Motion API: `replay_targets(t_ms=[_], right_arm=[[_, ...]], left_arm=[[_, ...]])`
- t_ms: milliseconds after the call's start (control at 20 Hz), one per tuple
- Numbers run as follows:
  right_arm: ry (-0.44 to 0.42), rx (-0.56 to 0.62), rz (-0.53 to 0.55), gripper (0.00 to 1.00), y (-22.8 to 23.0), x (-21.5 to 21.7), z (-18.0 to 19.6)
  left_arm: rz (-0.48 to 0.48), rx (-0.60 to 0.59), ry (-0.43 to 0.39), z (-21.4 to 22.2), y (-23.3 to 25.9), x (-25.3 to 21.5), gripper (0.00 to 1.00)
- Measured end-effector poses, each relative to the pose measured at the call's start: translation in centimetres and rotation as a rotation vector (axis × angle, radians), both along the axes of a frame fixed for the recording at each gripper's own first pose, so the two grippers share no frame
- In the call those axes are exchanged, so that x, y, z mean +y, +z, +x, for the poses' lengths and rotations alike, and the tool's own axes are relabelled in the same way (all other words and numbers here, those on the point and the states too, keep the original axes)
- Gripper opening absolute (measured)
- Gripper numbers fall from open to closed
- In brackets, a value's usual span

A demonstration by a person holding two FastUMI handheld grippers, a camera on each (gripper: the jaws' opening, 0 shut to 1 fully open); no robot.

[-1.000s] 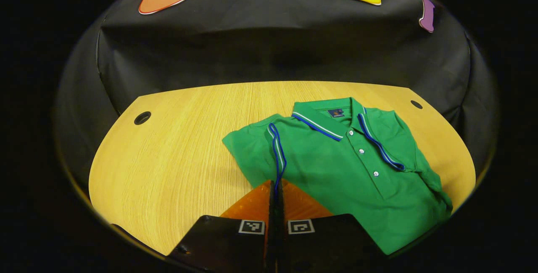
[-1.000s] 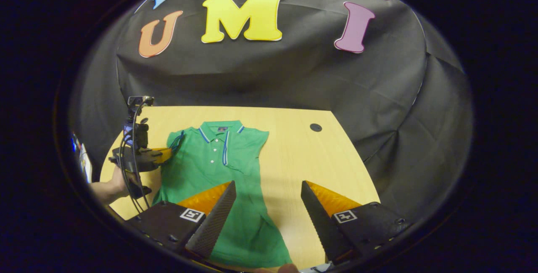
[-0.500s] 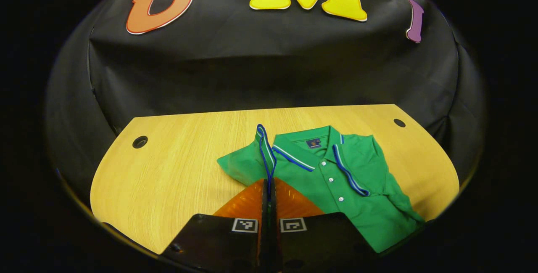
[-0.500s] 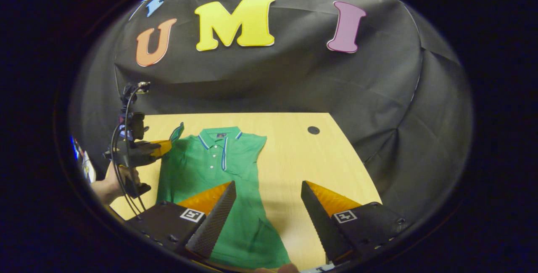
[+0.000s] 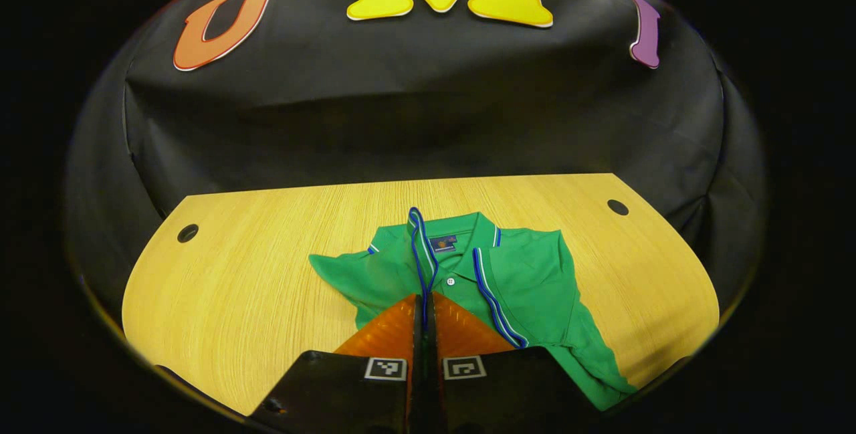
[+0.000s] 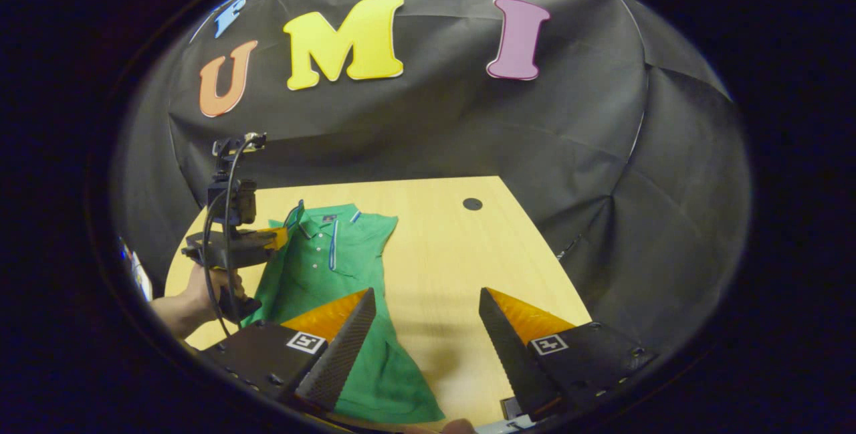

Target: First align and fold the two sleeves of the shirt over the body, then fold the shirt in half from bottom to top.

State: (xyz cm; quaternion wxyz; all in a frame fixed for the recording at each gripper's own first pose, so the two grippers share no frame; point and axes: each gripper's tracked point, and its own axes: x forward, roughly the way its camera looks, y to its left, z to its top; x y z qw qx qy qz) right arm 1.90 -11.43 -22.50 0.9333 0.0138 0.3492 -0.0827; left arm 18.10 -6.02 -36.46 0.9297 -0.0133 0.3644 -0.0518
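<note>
Wooden table (image 5: pixel 267 253) under green polo shirt (image 5: pixel 528 287), spread flat, collar toward booth wall. Left gripper (image 5: pixel 423 300) pinched tight on blue-trimmed sleeve cuff (image 5: pixel 418 247), lifted over shirt body. Right gripper view adds hand (image 6: pixel 207 287) holding left gripper; right gripper (image 6: pixel 424 334) wide open, holding nothing. Shirt hem cut off.

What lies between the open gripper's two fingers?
In the right gripper view, bare wooden table lies between the right gripper's fingers; the green polo shirt sits beside it.
</note>
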Motion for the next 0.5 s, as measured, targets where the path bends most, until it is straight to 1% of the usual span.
replay_targets(t_ms=[100, 150, 200, 250, 300, 350, 400, 500], right_arm=[[-0.006, 0.003, 0.0, 0.95, -0.2, -0.4, 0.0], [-0.005, 0.008, 0.005, 0.95, -0.5, -0.4, 0.1], [-0.002, 0.009, 0.011, 0.96, -0.5, -0.2, 0.1], [0.006, 0.007, 0.014, 0.96, -0.6, 0.1, 0.1], [0.019, 0.001, 0.014, 0.95, -0.4, 0.4, 0.1], [0.035, -0.01, 0.012, 0.96, -0.2, 0.8, 0.3], [0.051, -0.026, 0.012, 0.96, 0.2, 1.3, 0.4], [0.076, -0.064, 0.012, 0.96, 1.1, 2.0, 0.7]], left_arm=[[-0.037, 0.005, -0.005, -0.4, -0.6, -1.1, 0.13], [-0.033, 0.006, -0.004, -0.5, -0.6, -1.2, 0.24], [-0.022, 0.002, 0.002, -0.8, -0.6, -0.9, 0.3], [-0.014, -0.004, 0.013, -1.1, -0.3, -0.6, 0.54], [-0.011, -0.018, 0.032, -1.5, 0.3, -0.1, 0.66], [-0.011, -0.029, 0.053, -2.0, 1.2, 0.4, 0.94], [-0.009, -0.047, 0.078, -2.2, 2.1, 1.1, 1.0], [-0.017, -0.088, 0.115, -3.1, 4.2, 2.3, 1.0]])
